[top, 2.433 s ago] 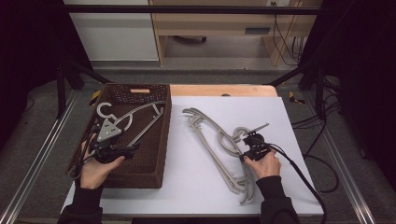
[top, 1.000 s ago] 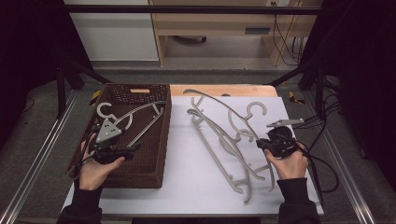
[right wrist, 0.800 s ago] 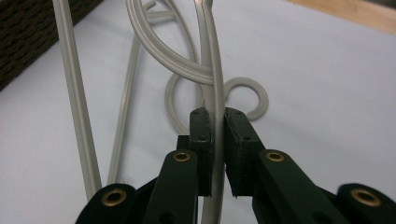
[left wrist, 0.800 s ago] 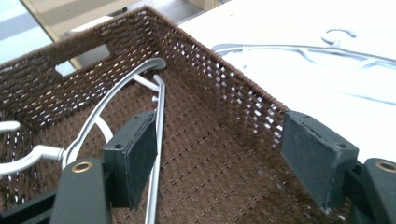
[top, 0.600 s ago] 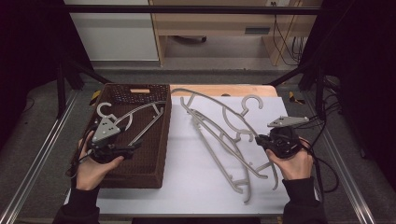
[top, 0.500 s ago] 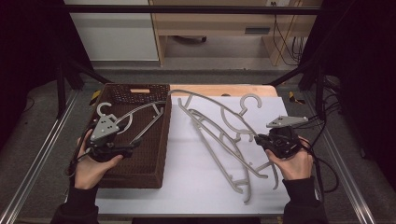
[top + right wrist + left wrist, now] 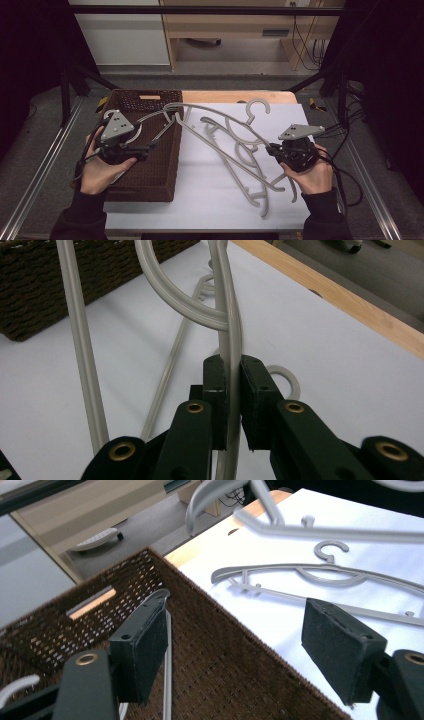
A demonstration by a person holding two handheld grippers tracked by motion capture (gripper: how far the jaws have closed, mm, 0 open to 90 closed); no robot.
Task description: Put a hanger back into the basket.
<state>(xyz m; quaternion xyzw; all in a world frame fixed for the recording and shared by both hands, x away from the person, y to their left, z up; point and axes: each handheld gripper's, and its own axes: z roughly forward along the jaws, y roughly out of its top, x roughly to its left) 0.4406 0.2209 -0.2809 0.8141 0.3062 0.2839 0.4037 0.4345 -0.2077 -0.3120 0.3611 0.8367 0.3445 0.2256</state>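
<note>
Grey plastic hangers occupy both sides of the scene. The right hand-held gripper (image 7: pixel 229 405) has its pads pressed together on the thin bar of one grey hanger (image 7: pixel 235 131), pinching it; that hanger stretches away ahead of its jaws, its far end reaching over the rim of the brown wicker basket (image 7: pixel 150 175). Beneath and just beside it, other hangers (image 7: pixel 250 187) lie on the white counter (image 7: pixel 200 200). The left hand-held gripper (image 7: pixel 240 650) sits above the basket with its pads spread wide and nothing between them; a pale hanger bar (image 7: pixel 167 675) in the basket runs just beside its left pad. Farther ahead of those jaws, a hanger on the white sheet (image 7: pixel 310 575) lies flat.
</note>
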